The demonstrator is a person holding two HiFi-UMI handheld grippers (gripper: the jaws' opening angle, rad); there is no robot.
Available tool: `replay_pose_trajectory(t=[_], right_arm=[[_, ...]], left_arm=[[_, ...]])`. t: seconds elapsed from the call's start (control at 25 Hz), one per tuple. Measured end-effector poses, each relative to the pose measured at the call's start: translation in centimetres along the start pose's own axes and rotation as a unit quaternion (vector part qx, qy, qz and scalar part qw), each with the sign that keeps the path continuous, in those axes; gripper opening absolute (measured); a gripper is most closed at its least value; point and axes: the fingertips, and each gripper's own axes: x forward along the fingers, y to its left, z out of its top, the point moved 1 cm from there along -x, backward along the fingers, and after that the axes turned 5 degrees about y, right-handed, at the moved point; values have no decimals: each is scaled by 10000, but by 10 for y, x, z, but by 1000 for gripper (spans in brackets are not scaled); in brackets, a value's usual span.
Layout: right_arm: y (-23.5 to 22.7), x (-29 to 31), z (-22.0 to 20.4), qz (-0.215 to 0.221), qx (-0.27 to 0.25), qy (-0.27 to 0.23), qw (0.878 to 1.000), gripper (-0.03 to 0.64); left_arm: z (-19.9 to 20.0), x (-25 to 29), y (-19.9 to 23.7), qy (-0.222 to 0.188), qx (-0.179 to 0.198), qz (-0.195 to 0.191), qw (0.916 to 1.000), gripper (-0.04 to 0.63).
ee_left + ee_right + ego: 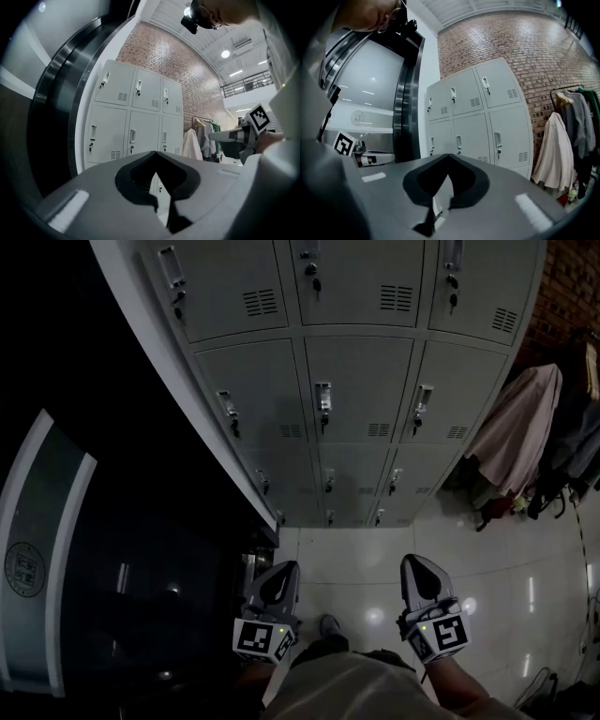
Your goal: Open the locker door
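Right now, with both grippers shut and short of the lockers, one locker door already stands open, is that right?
Not quite: every door of the lockers is closed, as the head view shows. The left gripper and right gripper are indeed shut and short of them.

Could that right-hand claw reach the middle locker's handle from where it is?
Probably yes: only bare floor lies between the right gripper and the middle locker's handle. It hangs well short, though, with jaws shut.

Locker area, industrial building: grey metal lockers [356, 399], brick wall [511, 51], hanging clothes [520, 427], tiled floor [375, 563].
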Motion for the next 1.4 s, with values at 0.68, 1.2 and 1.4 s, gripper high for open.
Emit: replay_pose_trajectory(t=[0.68, 1.2, 1.4], right_arm=[[-109, 303, -283, 500, -177, 935, 9942, 206], [-132, 521, -511, 791, -34, 1888, 9788, 327], [-133, 561, -551, 841, 38, 2090, 9743, 344]], left_arm=[[-201, 91, 64, 1513, -553, 289, 9865, 52], [-334, 104, 88, 1847, -602, 357, 9803, 52], [-374, 87, 93, 1888, -601, 325, 9796, 52]])
